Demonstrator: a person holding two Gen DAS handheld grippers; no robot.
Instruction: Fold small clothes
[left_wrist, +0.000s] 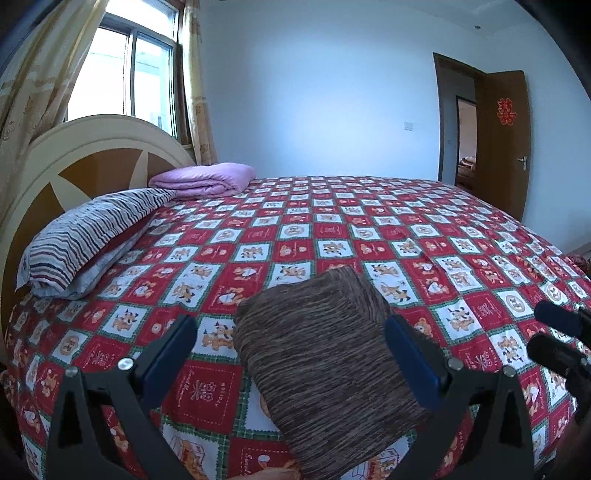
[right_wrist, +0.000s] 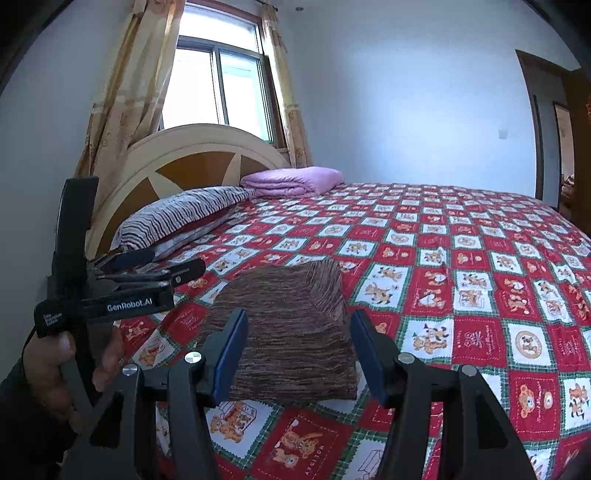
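Note:
A brown striped garment (left_wrist: 325, 365) lies folded into a thick rectangle on the red checked bedspread (left_wrist: 406, 229). It also shows in the right wrist view (right_wrist: 291, 332). My left gripper (left_wrist: 291, 339) is open, its blue-padded fingers spread on either side of the garment, above it and holding nothing. My right gripper (right_wrist: 299, 347) is open too, its fingers straddling the near end of the garment without gripping it. The left gripper also shows from the side at the left of the right wrist view (right_wrist: 173, 264). The right gripper's fingertips (left_wrist: 550, 314) show at the right edge of the left wrist view.
A striped pillow (left_wrist: 88, 236) and a folded pink quilt (left_wrist: 203, 179) lie by the headboard (left_wrist: 66, 166). A window with curtains (left_wrist: 125, 70) is behind it. An open wooden door (left_wrist: 502, 136) stands at the far right. The bedspread spreads wide beyond the garment.

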